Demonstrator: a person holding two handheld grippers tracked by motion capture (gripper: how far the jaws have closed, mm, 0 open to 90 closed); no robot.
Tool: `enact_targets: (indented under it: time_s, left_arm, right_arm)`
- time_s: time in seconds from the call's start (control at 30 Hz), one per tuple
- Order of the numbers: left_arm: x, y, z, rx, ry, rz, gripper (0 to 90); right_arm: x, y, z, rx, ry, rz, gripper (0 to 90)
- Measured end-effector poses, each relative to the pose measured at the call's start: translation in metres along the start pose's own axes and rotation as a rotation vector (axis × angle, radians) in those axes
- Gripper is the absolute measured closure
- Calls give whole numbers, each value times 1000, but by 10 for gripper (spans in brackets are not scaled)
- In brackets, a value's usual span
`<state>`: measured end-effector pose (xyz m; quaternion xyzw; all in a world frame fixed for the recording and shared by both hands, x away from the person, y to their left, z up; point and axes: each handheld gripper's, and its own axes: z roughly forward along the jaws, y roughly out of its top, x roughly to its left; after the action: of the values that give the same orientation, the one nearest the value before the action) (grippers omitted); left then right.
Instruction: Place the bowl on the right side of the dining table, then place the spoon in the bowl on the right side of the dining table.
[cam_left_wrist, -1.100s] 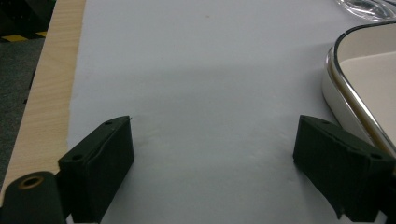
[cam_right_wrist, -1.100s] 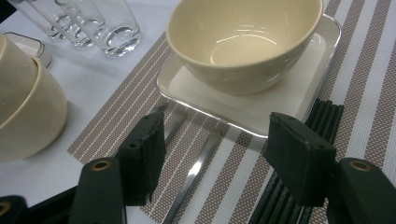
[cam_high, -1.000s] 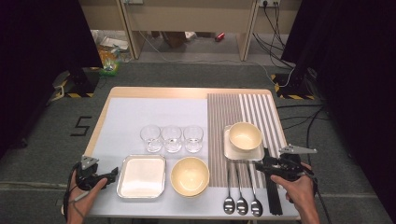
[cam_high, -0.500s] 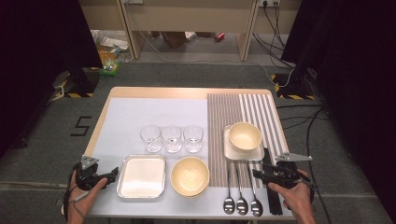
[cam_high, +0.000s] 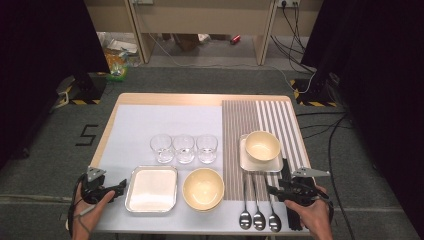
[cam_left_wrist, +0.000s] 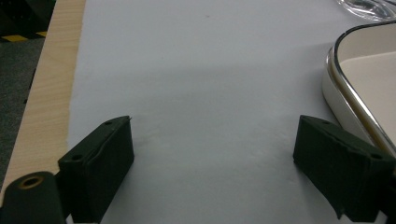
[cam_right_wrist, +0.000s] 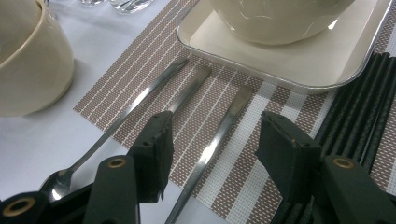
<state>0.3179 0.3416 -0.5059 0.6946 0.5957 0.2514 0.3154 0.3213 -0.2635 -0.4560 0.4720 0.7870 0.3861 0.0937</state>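
Lining my right tool (cam_right_wrist: 212, 154), jaws wide and empty, over the rightmost slim steel spoon (cam_right_wrist: 212, 144). Should straddle the handle squarely before closing. Left tool (cam_left_wrist: 212, 163) gapes empty over the bench.

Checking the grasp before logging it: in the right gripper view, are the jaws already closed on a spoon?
No: the right gripper stands open, its jaws apart on either side of a spoon handle lying flat on the striped mat.
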Motion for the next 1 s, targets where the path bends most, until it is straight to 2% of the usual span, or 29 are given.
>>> enact_targets:
  time_s: [0.17,0.43,0.63,0.77,0.83,0.93,1.0]
  left_arm:
    - [0,0,0,-1,-1,-2,111]
    - [0,0,0,-3,3,0,111]
    - [0,0,0,-2,3,0,111]
    - [0,0,0,-3,3,0,111]
    - [0,0,0,-3,3,0,111]
    - [0,0,0,-3,3,0,111]
    - [0,0,0,-3,3,0,111]
  right_arm:
    - [2,1,-1,0,1,-4,464]
    - [6,-1,2,29,3,-9,498]
    - [12,-2,7,74,-16,-17,530]
    - [17,-2,11,101,-11,-21,556]
    - [17,-2,11,103,-18,-33,558]
    - [21,-2,14,144,-45,-46,588]
    - [21,-3,14,146,-51,-49,592]
